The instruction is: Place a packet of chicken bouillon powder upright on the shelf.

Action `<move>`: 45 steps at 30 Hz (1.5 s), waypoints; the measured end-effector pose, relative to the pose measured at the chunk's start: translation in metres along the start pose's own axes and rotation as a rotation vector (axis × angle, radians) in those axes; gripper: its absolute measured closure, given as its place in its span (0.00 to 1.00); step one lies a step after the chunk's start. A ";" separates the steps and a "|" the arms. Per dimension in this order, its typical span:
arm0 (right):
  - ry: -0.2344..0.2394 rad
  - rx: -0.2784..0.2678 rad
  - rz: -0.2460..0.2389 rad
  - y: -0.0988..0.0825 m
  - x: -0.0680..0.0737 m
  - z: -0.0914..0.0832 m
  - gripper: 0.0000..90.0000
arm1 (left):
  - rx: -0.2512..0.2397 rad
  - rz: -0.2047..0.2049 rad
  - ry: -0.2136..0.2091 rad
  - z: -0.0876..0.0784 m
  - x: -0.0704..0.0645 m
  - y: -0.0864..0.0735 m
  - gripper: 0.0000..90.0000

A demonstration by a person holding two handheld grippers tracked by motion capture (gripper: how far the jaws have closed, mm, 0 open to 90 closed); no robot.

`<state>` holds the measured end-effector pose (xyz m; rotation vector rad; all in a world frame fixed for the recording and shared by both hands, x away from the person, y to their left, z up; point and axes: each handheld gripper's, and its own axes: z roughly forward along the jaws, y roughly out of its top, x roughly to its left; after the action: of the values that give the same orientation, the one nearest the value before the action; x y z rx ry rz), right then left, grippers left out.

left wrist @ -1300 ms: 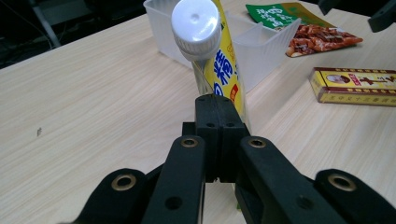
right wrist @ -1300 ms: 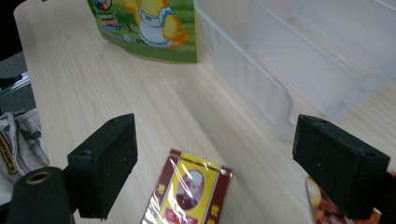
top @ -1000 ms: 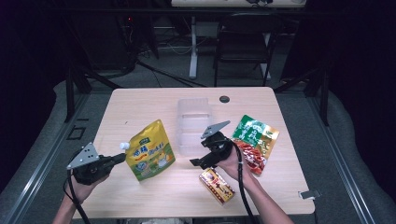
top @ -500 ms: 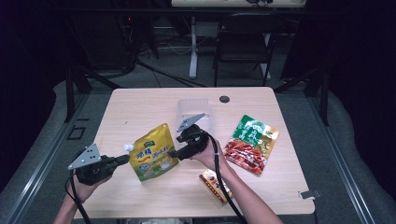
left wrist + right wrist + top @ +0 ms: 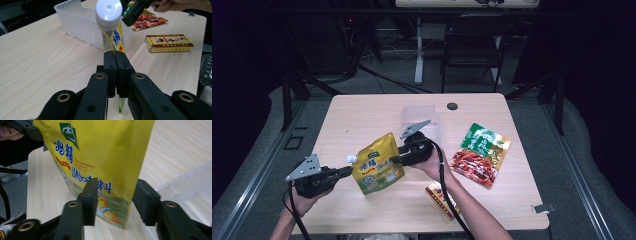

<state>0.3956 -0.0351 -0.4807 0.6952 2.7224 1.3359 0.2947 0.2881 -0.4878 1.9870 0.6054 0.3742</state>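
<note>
Yellow pouch (image 5: 378,165) stands pinched at its edge by the left gripper (image 5: 346,171); the right gripper (image 5: 394,160) has just been closing, jaws astride its other edge, not yet pressing.

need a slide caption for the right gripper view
Right gripper with its fingers either side of the yellow seasoning pouch's edge, closing in, beside the clear plastic bin.

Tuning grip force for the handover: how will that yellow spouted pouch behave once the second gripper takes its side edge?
Yellow pouch looks soft-walled, so it probably flexes, not stiff. Left gripper pinches only a thin edge under the white cap, so it may swing. Glossy film could slip between the right gripper jaws, which have just been closing.
</note>
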 end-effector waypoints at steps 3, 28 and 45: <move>-0.003 -0.010 0.000 -0.003 0.001 -0.004 0.75 | 0.020 -0.003 -0.007 0.004 0.000 0.000 0.95; -0.035 -0.044 -0.010 -0.024 0.019 -0.025 0.95 | -0.089 -0.123 -0.047 0.035 -0.003 0.019 0.71; -0.033 -0.012 -0.003 -0.033 0.022 -0.039 0.96 | -0.114 -0.123 -0.148 0.040 -0.011 0.020 0.85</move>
<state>0.3551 -0.0724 -0.4777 0.7062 2.6869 1.3263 0.3105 0.2448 -0.4890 1.8395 0.5952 0.1811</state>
